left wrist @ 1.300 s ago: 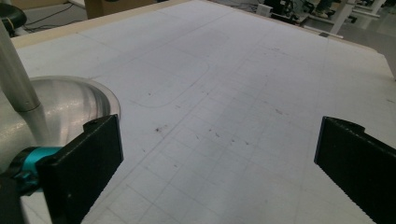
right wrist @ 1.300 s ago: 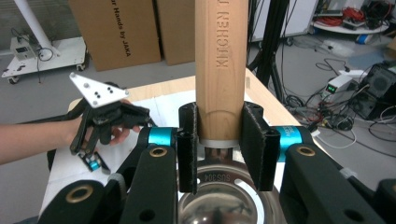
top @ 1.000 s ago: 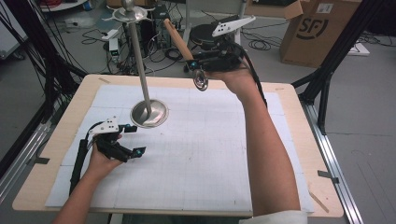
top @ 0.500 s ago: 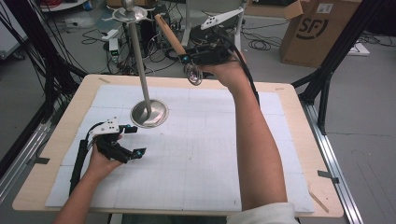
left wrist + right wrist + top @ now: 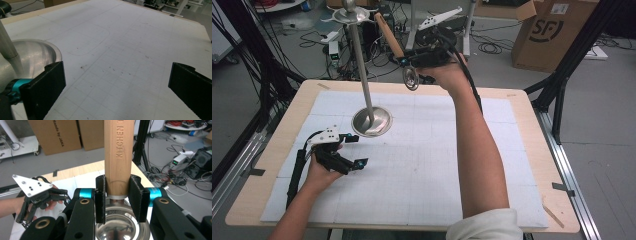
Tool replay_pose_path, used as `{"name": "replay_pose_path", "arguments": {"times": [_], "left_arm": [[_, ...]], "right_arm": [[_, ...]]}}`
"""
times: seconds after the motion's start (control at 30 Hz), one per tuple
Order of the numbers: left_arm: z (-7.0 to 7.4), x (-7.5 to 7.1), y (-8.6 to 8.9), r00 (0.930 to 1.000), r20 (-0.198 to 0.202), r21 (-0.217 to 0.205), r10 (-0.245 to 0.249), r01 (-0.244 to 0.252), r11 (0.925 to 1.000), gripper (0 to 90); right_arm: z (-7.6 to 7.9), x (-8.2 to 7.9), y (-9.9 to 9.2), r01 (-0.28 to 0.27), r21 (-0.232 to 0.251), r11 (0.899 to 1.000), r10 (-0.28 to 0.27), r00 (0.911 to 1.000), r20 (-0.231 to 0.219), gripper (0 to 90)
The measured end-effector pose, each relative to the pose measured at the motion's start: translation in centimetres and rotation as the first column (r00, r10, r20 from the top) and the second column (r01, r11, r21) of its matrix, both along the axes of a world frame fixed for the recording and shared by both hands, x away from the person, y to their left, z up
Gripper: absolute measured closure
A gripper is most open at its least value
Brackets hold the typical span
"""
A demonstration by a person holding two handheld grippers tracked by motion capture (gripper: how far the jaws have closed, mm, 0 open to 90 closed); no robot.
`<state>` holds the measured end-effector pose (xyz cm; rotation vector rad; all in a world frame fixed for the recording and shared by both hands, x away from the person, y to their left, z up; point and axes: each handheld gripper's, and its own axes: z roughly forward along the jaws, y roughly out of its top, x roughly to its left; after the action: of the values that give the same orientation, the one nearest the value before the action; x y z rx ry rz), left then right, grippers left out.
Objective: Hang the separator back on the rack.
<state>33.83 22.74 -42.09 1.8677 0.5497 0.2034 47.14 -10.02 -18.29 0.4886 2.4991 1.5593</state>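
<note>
Wooden-handled strainer (image 5: 398,52) sits clamped in your right tool (image 5: 412,61), held up in the air beyond the far edge of the worktop (image 5: 532,145) and to the right of the stand's pole (image 5: 362,75). Its long axis is tilted: the wooden handle (image 5: 117,155) rises up and away to the left, toward the top of the pole, while the round metal head (image 5: 411,78) hangs below the tool, toward the worktop. In the right gripper view, the two black pads (image 5: 100,197) press on the handle's lower end, just above its metal collar, and the shiny head fills the space beneath them.

Your left tool (image 5: 354,150) rests low on the white mat (image 5: 422,170), just in front and left of the stand's round base (image 5: 372,121). Its jaws are spread wide with nothing between them; in the left gripper view the base (image 5: 37,52) lies just beside its left jaw.

Compared with a second ago, you have carried the strainer farther from you and a little left, so it is nearer the pole, and the handle has kept much the same tilt. Your left hand (image 5: 319,170) has not shifted, and the stand is where it was.
</note>
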Motion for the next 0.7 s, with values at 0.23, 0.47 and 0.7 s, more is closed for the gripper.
{"name": "replay_pose_path", "arguments": {"times": [0.23,0.47,0.7], "left_arm": [[0.00,-0.01,-0.03,1.0000,0.001,0.002,-0.003,0.003,1.0000,1.7],[0.04,-0.04,0.00,1.0000,0.000,0.001,-0.003,0.003,1.0000,1.7],[0.01,-0.03,-0.03,1.0000,0.001,0.004,-0.002,0.002,1.0000,1.7]], "right_arm": [[0.23,-0.14,0.12,-0.001,-0.003,1.000,0.001,1.0000,0.002,68.8],[0.31,-0.31,0.21,-0.009,-0.003,1.000,0.009,1.0000,0.001,68.8],[0.04,-0.07,0.54,-0.012,-0.014,1.000,0.012,0.9999,-0.005,68.8]]}}
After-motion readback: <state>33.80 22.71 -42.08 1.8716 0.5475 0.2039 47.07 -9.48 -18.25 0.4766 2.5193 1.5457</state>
